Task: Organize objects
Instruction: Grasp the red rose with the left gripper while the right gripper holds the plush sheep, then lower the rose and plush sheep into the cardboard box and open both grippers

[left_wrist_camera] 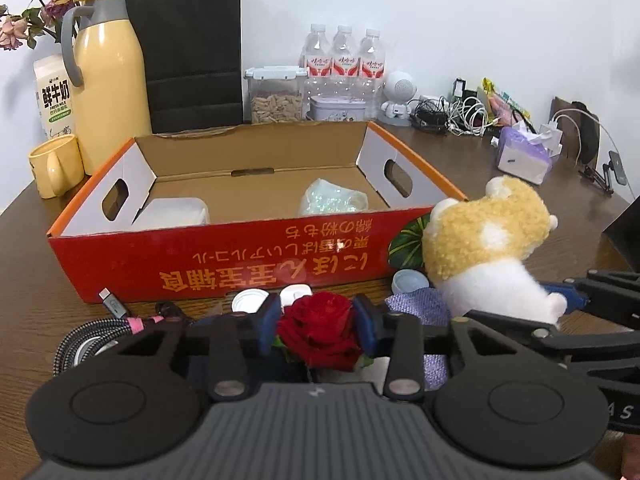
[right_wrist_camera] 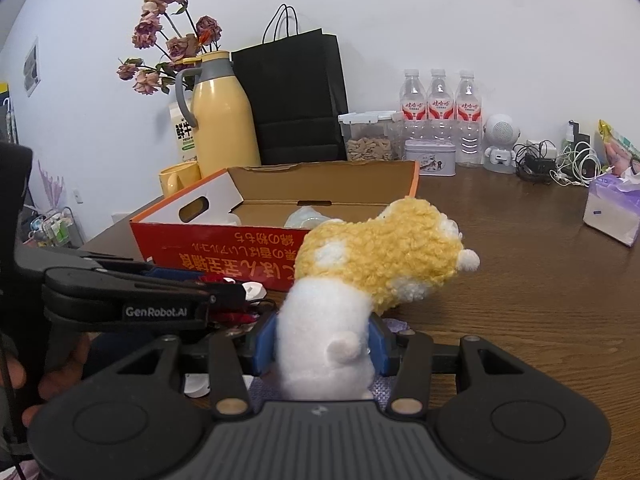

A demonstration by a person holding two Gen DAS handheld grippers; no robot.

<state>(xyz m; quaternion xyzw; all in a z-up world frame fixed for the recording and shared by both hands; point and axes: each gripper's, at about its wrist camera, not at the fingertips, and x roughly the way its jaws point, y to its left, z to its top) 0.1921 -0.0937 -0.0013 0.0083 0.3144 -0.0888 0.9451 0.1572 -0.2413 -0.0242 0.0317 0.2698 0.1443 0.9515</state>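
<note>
My left gripper (left_wrist_camera: 318,318) is shut on a red rose (left_wrist_camera: 320,330), just in front of the red cardboard box (left_wrist_camera: 224,268). My right gripper (right_wrist_camera: 322,342) is shut on the white body of a yellow and white plush toy (right_wrist_camera: 380,256), right of the box's front corner; the toy also shows in the left wrist view (left_wrist_camera: 484,240). The open box holds a white container (left_wrist_camera: 172,212) at the left and a pale green crumpled bag (left_wrist_camera: 332,198) at the right. The left gripper (right_wrist_camera: 224,292) shows at the left of the right wrist view.
White caps (left_wrist_camera: 250,300), a blue cap (left_wrist_camera: 410,282), a purple cloth (left_wrist_camera: 420,308) and a braided cable (left_wrist_camera: 96,328) lie before the box. Behind it stand a yellow jug (left_wrist_camera: 108,72), mug (left_wrist_camera: 56,166), black bag (left_wrist_camera: 192,52), water bottles (left_wrist_camera: 344,56), cables (left_wrist_camera: 452,116) and tissues (left_wrist_camera: 524,156).
</note>
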